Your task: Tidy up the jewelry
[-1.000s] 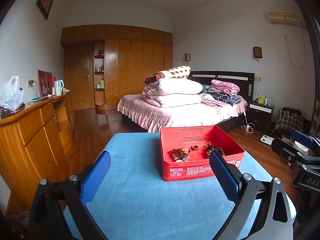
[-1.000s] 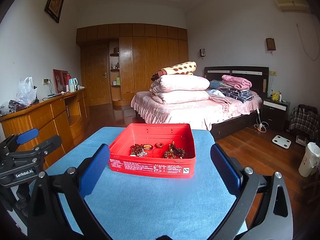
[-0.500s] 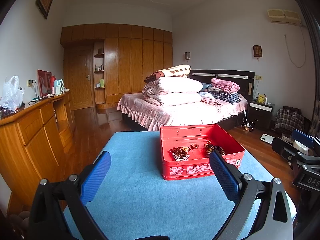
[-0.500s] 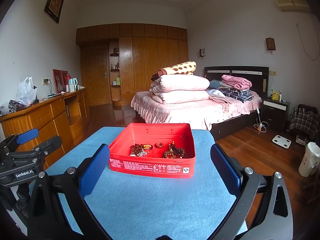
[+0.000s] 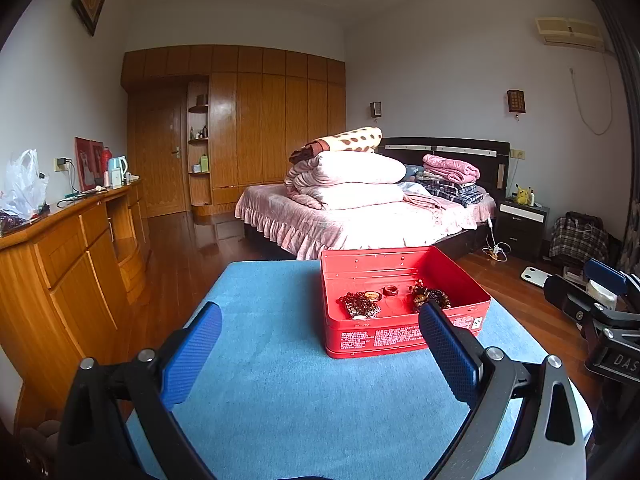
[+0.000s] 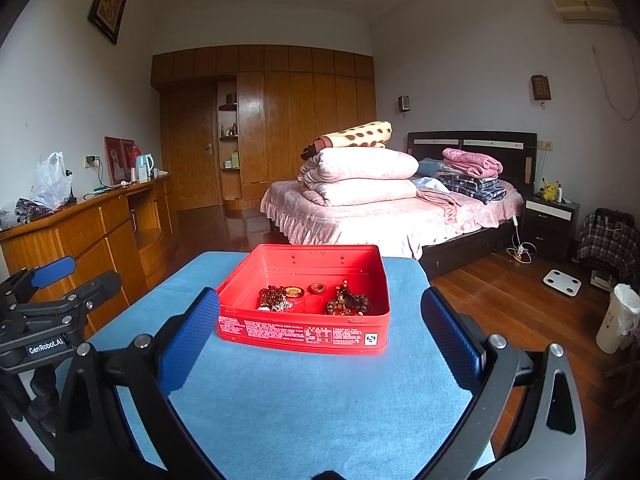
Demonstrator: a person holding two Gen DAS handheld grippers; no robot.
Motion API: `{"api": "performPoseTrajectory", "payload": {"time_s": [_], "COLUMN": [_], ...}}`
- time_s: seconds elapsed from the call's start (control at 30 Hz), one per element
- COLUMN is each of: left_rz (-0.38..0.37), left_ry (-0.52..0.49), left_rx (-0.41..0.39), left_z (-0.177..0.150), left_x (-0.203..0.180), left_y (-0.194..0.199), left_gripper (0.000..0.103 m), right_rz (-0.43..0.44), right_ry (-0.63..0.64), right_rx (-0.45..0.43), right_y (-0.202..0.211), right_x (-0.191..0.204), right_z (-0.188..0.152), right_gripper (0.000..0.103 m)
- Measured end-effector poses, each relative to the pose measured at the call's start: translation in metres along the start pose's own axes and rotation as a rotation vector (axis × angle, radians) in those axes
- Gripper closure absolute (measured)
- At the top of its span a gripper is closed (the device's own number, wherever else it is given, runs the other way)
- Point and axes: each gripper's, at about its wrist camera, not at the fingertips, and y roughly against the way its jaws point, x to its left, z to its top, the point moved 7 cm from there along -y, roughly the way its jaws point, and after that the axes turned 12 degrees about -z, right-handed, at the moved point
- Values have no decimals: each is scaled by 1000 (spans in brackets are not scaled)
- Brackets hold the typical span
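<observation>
Both grippers hang above the near end of the blue table cover with their blue-padded fingers spread wide and nothing between them. In the left wrist view the left gripper has one pad at about 8 o'clock and the other at about 4 o'clock; the right-hand pad overlaps the near right corner of the red tin in the picture, but whether it touches the tin cannot be told, and the other pad is over bare cloth. The tin sits open on the cover, at about 2 o'clock from the middle of that view. In the right wrist view the right gripper is likewise fully apart and grips nothing; the tin lies straight ahead at 12 o'clock between the two pads, apart from both. Inside the tin, on its floor, lie a dark red bead string at the left, a small oval gold-toned piece just beside it, a brown ring near the middle, and a tangle of dark and amber beads at the right. The left gripper's body shows at 9 o'clock in the right wrist view, off the table's left edge. Beyond the table stands a bed piled with folded quilts.
</observation>
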Motion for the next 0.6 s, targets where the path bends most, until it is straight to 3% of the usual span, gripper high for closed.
{"api": "performPoseTrajectory", "payload": {"time_s": [0.6], "left_rz": [-2], "left_ry": [-2], "left_rx": [2], "left_z": [1], "left_x": [-1], "left_y": [0], "left_gripper": [6], "right_rz": [3], "right_ry": [3], "right_rx": [-2], "right_y": [-1], "right_x": [-1], "right_z": [0], "right_gripper": [5]}}
